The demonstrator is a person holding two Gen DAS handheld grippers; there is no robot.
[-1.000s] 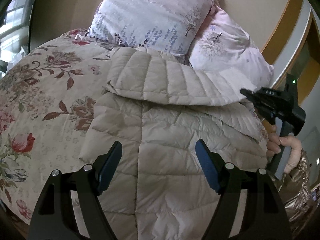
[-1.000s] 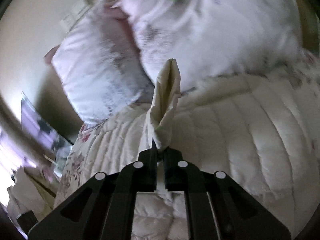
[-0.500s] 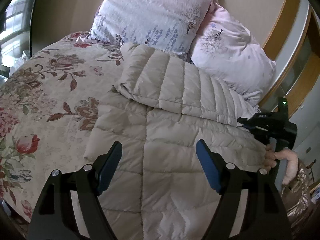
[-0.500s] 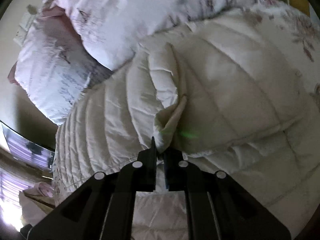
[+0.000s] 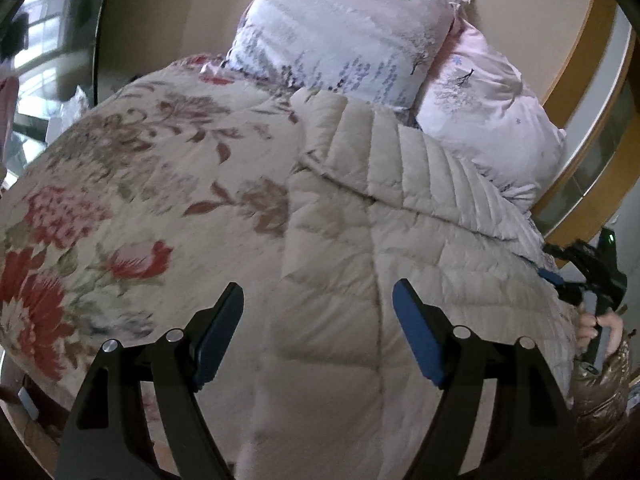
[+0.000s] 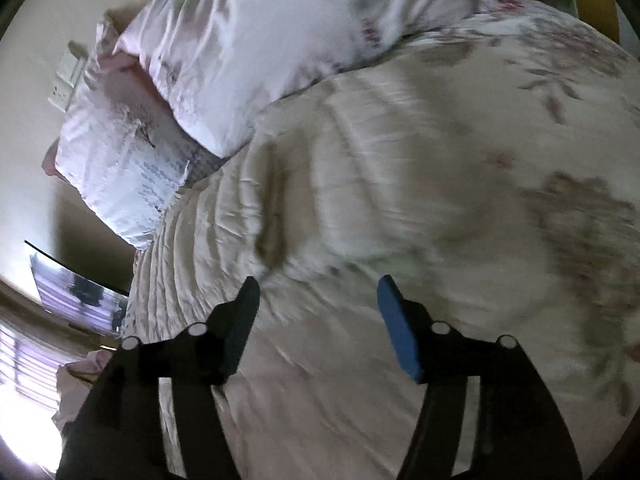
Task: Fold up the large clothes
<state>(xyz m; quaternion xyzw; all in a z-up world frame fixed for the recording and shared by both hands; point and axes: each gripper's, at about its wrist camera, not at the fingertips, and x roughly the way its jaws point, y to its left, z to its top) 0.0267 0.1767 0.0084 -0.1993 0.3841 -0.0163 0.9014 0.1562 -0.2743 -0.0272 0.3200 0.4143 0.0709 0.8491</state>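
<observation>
A beige quilted down jacket [image 5: 360,264] lies spread on the bed, with one sleeve [image 5: 400,160] folded across its upper part. My left gripper [image 5: 318,308] is open and empty, hovering above the jacket's left side. My right gripper [image 6: 316,300] is open and empty above the jacket [image 6: 320,240]; this view is blurred. The right gripper also shows in the left wrist view [image 5: 560,268] at the jacket's right edge, held by a hand.
The bed has a floral quilt [image 5: 120,200]. Two pale patterned pillows [image 5: 344,28] [image 5: 488,120] lean at the headboard just beyond the jacket. A wooden-framed wall [image 5: 588,112] runs along the bed's right side. A shiny brown garment [image 5: 600,392] lies at the lower right.
My right gripper carried the sleeve across the jacket, laid it down, then opened and let it go. My left gripper stayed open and shifted slightly left.
</observation>
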